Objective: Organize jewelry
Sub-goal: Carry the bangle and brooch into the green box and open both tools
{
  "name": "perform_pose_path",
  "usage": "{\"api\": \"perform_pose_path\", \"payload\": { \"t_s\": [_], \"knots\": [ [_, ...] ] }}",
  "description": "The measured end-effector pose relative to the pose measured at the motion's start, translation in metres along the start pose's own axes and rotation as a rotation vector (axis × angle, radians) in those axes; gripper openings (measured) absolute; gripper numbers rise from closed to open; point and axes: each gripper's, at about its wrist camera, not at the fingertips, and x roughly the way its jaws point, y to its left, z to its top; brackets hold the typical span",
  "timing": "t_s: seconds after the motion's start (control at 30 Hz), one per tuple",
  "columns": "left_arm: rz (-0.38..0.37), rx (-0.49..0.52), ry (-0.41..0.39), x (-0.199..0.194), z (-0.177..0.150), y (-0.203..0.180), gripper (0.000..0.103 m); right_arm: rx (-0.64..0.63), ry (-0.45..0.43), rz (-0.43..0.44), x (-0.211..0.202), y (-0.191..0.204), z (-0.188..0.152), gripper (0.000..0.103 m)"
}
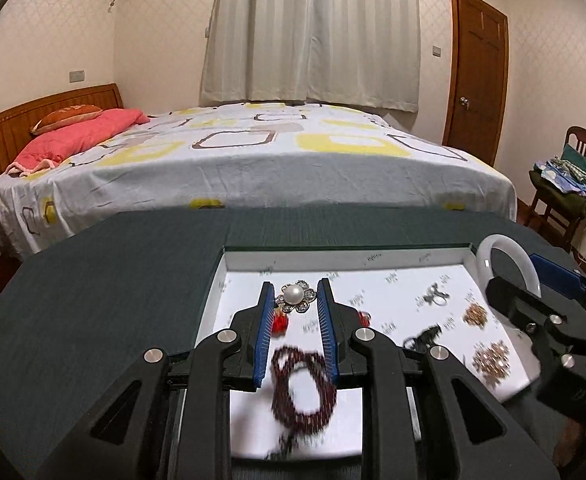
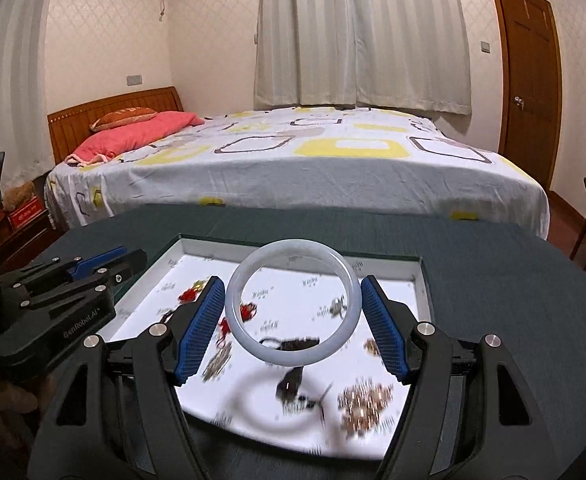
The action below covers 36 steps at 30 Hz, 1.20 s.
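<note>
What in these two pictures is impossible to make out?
- Left wrist view: dark beaded loop smeared by motion blur.
- Right wrist view: gold cluster and black piece blurred shapeless.
- Both views: print on tray lining too blurred to read.

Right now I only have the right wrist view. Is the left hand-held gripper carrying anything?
Observer: Yes. The left hand-held gripper seems to pinch a pearl flower brooch between its pads.
Operator: I've got the white bangle clamped here. What's under the left one?
Observer: A dark red bead bracelet lies blurred in the tray, below its fingers.
</note>
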Motion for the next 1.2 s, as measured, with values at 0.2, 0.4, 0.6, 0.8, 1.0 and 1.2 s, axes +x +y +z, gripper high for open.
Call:
{"api": "perform_pose_path", "payload": {
  "t_s": [0.2,0.4,0.6,0.8,1.0,1.2],
  "knots": [
    [0.002,0.007,0.033,0.035,0.009,-0.002,0.023,0.003,0.046,-0.023,0.042,-0.004,0.004,0.069],
    [0.023,0.003,0.107,0.066,0.012,-0.003,0.023,0.026,0.149,-0.046,0.076,-0.01,0.005,0.069],
    [0.046,0.004,0.167,0.083,0.014,-0.004,0.023,0.037,0.21,-0.066,0.094,-0.016,0.01,0.069],
    [0.073,0.019,0.208,0.094,0.016,-0.008,0.023,0.035,0.275,-0.073,0.106,-0.015,0.009,0.069],
    [0.08,0.031,0.236,0.098,0.014,-0.008,0.023,0.031,0.304,-0.077,0.11,-0.014,0.008,0.069],
    [0.084,0.034,0.24,0.101,0.014,-0.008,0.023,0.019,0.314,-0.077,0.112,-0.014,0.008,0.069]
  ]
}}
